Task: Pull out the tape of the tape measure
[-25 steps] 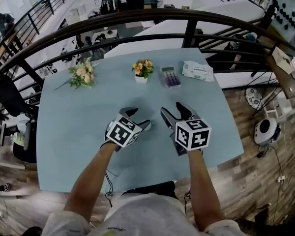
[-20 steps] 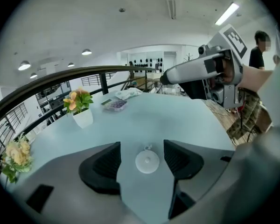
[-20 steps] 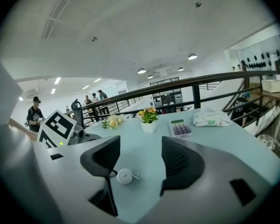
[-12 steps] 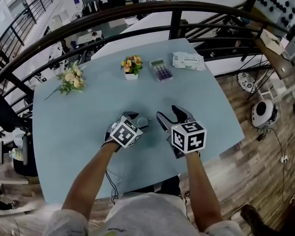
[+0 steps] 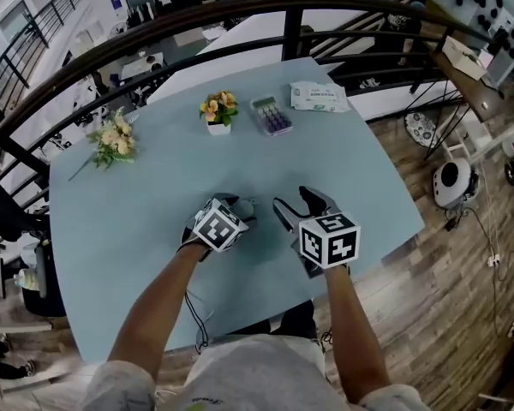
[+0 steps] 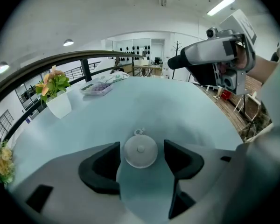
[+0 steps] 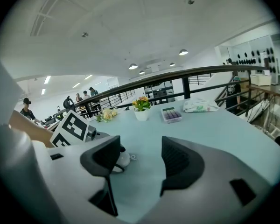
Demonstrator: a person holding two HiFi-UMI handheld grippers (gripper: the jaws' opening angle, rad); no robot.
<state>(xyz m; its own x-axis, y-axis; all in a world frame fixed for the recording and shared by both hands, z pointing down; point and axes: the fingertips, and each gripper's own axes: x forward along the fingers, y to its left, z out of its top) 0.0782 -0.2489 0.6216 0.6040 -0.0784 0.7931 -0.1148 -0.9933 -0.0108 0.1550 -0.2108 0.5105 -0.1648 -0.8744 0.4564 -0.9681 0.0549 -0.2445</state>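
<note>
At the far left of the head view a loose bouquet (image 5: 113, 141) lies on the pale blue table (image 5: 111, 247), near its back left edge. Toward the upper middle of the frame stands a small white pot of orange and yellow flowers (image 5: 217, 110). Just right of it is a clear case of purple pieces (image 5: 271, 115), and further right a flat pack of wipes (image 5: 318, 96) lies by the back right corner. A dark curved railing (image 5: 240, 11) runs behind the table.

Lower in the frame, left of centre, the left gripper (image 5: 242, 209) reaches over the table. Its own view shows the round white tape measure (image 6: 140, 149) lying flat on the table between the two dark pads. The jaws are set narrowly around the disc. A thin strip of table seems to show on each side, wider on the right, so they look close about it rather than clamped. A small pull ring (image 6: 139, 132) sticks out of the disc's far edge, pointing away from the gripper.

Right of centre, the right gripper (image 5: 298, 204) sits just beside the left one, with its marker cube toward the bottom of the frame. In its own view the jaws stand wide apart with only bare table between them, and the tape measure peeks out from behind its left-hand pad.
</note>
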